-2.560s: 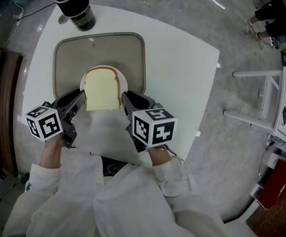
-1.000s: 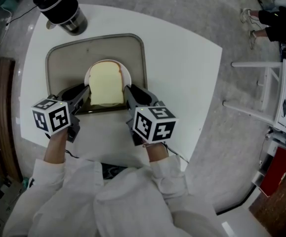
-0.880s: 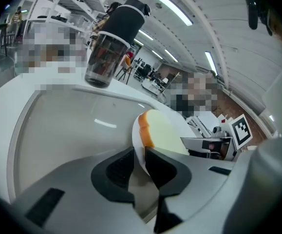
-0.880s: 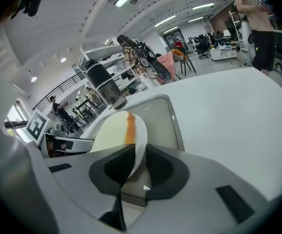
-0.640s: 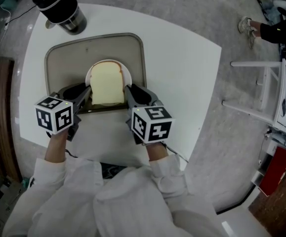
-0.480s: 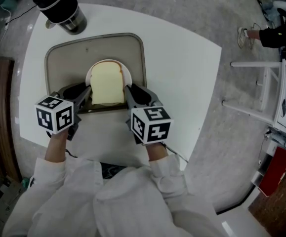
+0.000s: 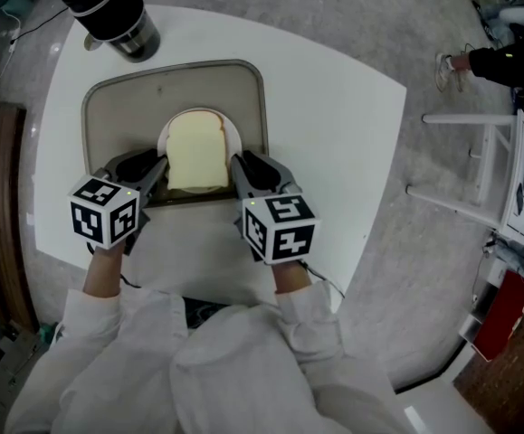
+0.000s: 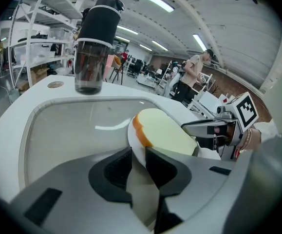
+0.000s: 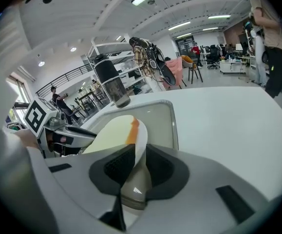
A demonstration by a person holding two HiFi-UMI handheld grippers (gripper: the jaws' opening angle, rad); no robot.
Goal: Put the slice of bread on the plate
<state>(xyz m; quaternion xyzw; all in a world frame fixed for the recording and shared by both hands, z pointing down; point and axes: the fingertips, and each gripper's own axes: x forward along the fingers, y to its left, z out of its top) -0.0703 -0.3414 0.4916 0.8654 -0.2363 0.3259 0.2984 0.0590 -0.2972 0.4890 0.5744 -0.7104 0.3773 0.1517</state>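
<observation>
A pale slice of bread (image 7: 195, 156) with an orange-brown crust lies on a small white plate (image 7: 233, 143) over the near half of a grey tray (image 7: 117, 116). My left gripper (image 7: 157, 172) is shut on the plate's left rim and my right gripper (image 7: 241, 168) is shut on its right rim. In the left gripper view the jaws of my left gripper (image 8: 138, 157) pinch the plate rim (image 8: 133, 143), with the bread (image 8: 167, 133) beyond. In the right gripper view my right gripper (image 9: 141, 162) clamps the plate rim (image 9: 141, 139) beside the bread (image 9: 111, 130). I cannot tell whether the plate touches the tray.
A black-lidded tumbler (image 7: 112, 12) stands on the white table (image 7: 334, 125) beyond the tray's far left corner. A white metal rack (image 7: 488, 179) stands on the floor to the right. A person (image 8: 192, 77) stands in the background of the left gripper view.
Since 2.6 s ago the plate with the bread has shifted a little farther in over the tray, both grippers with it. Over the last second almost nothing has moved.
</observation>
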